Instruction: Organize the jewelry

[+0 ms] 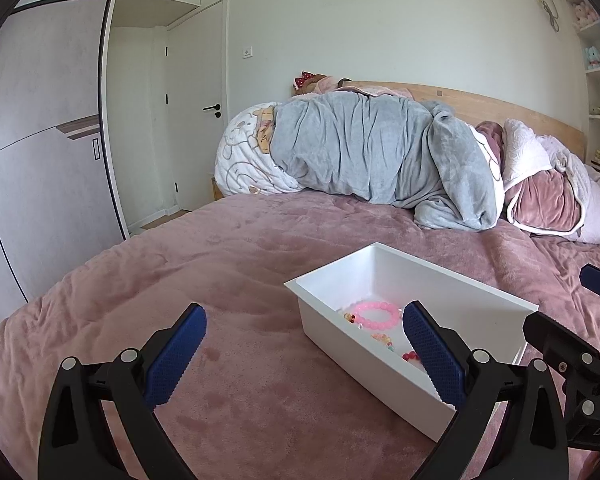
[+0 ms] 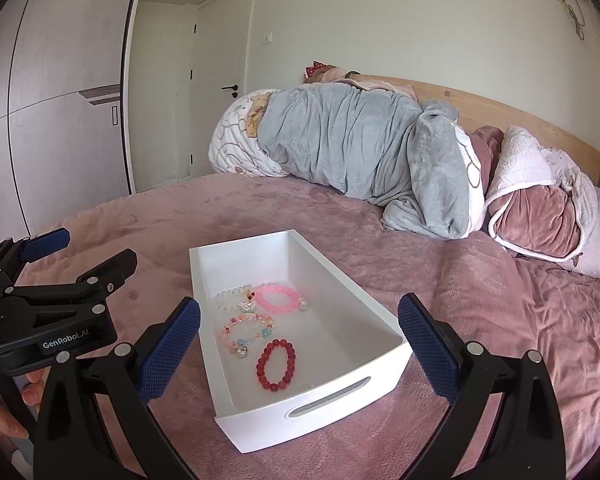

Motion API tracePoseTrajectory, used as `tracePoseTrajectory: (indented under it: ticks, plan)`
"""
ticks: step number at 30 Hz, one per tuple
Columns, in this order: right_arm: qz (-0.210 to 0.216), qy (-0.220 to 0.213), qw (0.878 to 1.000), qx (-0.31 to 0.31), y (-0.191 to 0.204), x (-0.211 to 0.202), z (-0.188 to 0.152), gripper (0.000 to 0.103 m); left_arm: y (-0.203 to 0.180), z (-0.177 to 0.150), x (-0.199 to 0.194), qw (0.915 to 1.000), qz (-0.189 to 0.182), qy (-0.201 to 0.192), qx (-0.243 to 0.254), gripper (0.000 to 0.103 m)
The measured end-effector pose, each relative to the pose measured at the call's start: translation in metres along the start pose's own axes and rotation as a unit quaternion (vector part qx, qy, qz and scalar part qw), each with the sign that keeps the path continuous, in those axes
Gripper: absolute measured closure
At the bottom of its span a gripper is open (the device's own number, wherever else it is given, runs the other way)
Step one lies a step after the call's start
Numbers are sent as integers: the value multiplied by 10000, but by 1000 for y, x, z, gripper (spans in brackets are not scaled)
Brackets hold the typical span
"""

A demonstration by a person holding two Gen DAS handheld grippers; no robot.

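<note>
A white rectangular box (image 2: 332, 396) sits on the pink bedspread, also in the left wrist view (image 1: 364, 364). In it lie a pink bead bracelet (image 2: 278, 299), a red bead bracelet (image 2: 277, 364), a multicoloured bead bracelet (image 2: 246, 332) and a clear bead bracelet (image 2: 230, 296). The pink bracelet (image 1: 376, 314) shows in the left wrist view too. My right gripper (image 2: 300, 354) is open and empty, straddling the box's near end. My left gripper (image 1: 304, 354) is open and empty, left of the box, with its right finger over the box's side.
The bed is covered by a pink plush spread (image 2: 480, 300). A rolled grey blanket (image 2: 352, 148) and pink and white quilts (image 2: 548, 208) lie along the wooden headboard. A wardrobe (image 1: 40, 140) and a door (image 1: 196, 100) stand to the left.
</note>
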State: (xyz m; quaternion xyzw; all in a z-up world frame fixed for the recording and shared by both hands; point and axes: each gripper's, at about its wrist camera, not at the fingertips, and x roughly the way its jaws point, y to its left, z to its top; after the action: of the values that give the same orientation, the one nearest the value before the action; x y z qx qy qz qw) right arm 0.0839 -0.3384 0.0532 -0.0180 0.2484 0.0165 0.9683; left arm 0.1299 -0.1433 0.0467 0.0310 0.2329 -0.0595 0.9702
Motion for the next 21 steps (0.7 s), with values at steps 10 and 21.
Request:
tracePoseTrajectory:
  ticks: [10, 21]
  plan:
    - [-7, -267, 9996, 80, 0, 3, -12, 5, -1, -18, -6, 9993, 225, -288, 113, 3]
    - [-7, -219, 9997, -108, 9, 5, -14, 5, 4, -21, -6, 9993, 223, -297, 98, 3]
